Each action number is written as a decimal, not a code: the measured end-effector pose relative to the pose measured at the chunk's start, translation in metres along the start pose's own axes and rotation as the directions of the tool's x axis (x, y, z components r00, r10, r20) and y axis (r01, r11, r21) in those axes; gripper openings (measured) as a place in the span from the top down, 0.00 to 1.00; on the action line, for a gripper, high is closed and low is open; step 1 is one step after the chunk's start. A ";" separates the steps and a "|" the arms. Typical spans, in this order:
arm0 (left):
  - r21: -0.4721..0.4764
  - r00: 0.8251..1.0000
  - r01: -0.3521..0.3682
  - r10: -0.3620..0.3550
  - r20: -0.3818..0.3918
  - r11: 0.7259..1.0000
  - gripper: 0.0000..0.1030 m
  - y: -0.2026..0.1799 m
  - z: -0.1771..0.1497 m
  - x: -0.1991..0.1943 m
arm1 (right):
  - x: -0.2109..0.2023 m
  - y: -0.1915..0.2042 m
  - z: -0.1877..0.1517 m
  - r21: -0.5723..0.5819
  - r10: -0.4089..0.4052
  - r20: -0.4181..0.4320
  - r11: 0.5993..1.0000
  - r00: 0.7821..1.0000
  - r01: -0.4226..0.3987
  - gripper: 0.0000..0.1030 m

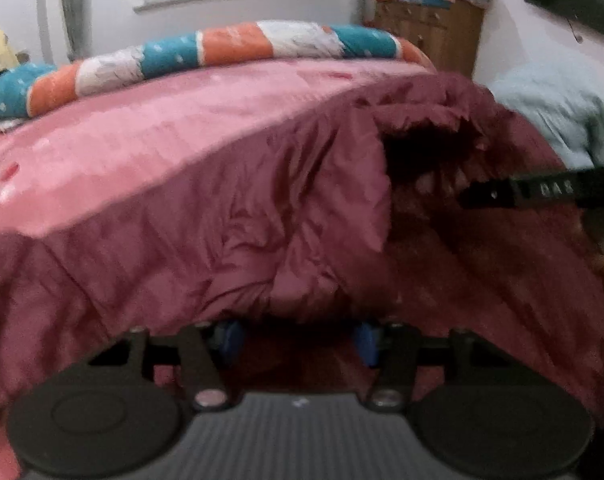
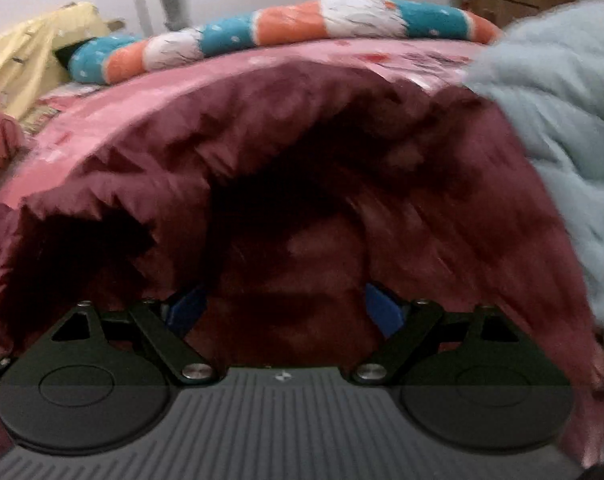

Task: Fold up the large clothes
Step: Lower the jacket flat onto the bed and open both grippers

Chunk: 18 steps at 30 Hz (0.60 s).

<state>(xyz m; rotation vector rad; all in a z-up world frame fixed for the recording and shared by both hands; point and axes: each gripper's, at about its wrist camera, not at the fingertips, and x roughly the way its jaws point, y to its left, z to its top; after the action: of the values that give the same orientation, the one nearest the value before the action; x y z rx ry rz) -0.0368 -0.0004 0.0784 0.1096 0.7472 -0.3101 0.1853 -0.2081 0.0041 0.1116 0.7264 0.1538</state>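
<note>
Low, both claws [image 1: 297, 338] [image 2: 287, 308] under maroon coat [image 1: 229, 216].

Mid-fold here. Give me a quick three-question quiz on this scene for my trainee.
1. True or false: the maroon garment lies on a pink bedspread.
2. What lies along the far side of the bed? A. a striped bolster B. a laptop C. a laundry basket
3. In the right wrist view, what colour is the fluffy garment to the right of the maroon one?

Key: 1 true; 2 A; 3 light blue.
</note>
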 end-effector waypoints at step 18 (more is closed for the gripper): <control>0.032 0.942 -0.300 0.291 0.166 0.953 0.52 0.109 0.136 0.118 | 0.138 0.008 0.127 -0.111 -0.163 0.071 0.979 0.984 0.170 0.00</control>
<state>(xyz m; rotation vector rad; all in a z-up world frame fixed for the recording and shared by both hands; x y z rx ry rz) 0.1675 0.0465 0.0958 0.2462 0.5534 -0.0518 0.3711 -0.1820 0.0093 -0.0563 0.6600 0.0323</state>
